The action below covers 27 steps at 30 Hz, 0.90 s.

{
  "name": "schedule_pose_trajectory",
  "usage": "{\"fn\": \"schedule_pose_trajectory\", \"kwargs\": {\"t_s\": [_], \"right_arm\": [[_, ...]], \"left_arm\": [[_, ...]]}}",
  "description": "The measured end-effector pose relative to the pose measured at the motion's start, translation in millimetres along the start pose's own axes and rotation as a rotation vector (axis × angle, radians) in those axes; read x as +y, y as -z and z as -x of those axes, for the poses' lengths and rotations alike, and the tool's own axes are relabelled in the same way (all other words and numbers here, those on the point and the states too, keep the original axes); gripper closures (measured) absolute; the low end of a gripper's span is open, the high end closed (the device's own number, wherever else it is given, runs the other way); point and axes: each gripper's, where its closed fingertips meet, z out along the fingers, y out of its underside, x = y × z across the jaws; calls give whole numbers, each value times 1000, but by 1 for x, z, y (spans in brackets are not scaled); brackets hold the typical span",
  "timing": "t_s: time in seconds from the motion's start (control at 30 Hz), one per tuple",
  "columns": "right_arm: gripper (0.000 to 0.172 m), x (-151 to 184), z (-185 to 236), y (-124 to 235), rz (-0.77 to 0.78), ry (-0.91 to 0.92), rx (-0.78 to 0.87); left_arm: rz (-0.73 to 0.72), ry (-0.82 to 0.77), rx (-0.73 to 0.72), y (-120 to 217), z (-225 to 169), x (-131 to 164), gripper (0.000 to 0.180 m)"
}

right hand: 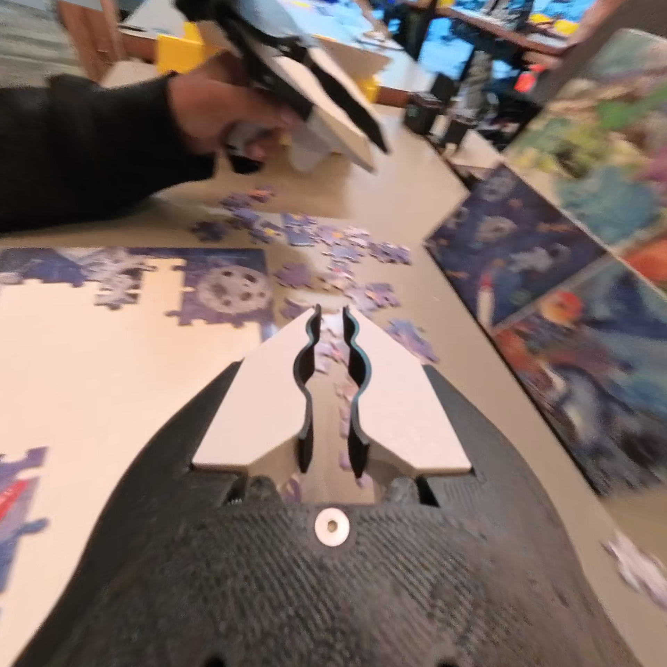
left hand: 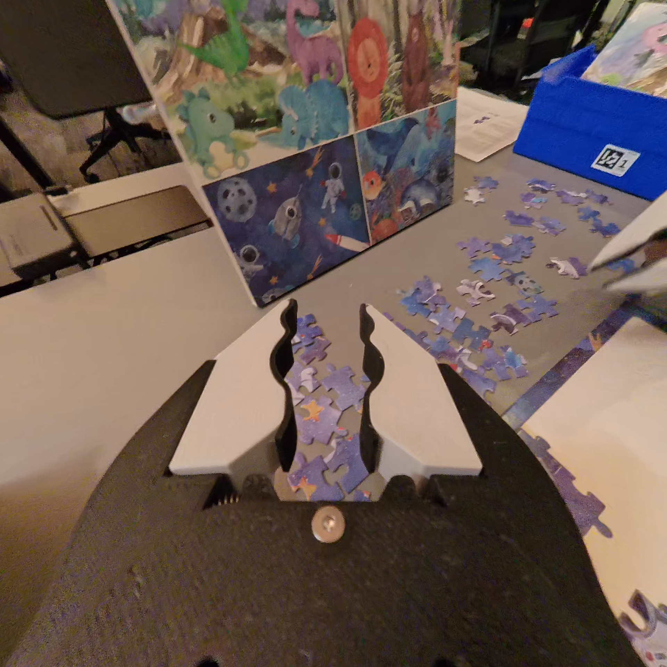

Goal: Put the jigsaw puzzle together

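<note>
My left tongs hung released, jaws well apart and nothing between the pads. They were tilted down over a scatter of loose purple pieces on the grey table. Those pieces showed plainly through the gap, flat and untouched. Some bore orange stars.

My right tongs stood much narrower, though a slit still showed between the fingers. A pale piece sat right at the tips. That view was smeared, so I could not tell whether the pads pressed on it or it simply lay on the table beneath them.

Just left of the right tongs lay the white board. The puzzle on it was partly built: a dark blue strip along the far edge and a grey cratered moon at the corner. The middle was bare.

More loose pieces were spread between the two tongs, some hooked together in small clumps. Beyond them a picture box stood upright, its lower panel showing the same space scene. A blue bin sat farther right, with a paper sheet beside it.

In the right view, a hand in a dark sleeve held the left tongs above the table.
</note>
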Motion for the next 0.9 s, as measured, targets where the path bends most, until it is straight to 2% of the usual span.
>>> {"fn": "schedule_pose_trajectory", "kwargs": {"t_s": [0.07, 0.2, 0.4, 0.5, 0.63, 0.77, 0.9], "right_arm": [[163, 9, -21, 18, -18, -53, 61], [161, 5, -38, 39, -74, -116, 127], [161, 9, -41, 37, -23, -34, 206], [162, 4, -39, 36, -76, -69, 189], [160, -2, -47, 46, -181, -186, 170], [163, 3, -58, 53, -199, -229, 200], [165, 9, -61, 52, -200, -244, 208]], "left_arm": [[26, 18, -15, 0, 9, 7, 148], [64, 18, -24, -3, 13, 16, 149], [108, -46, -40, -7, 7, 21, 150], [112, -66, -45, -7, 6, 21, 150], [95, -54, -30, -5, 3, 17, 151], [26, 38, 55, -2, -6, 6, 151], [0, 74, 58, 3, -1, 2, 151]]}}
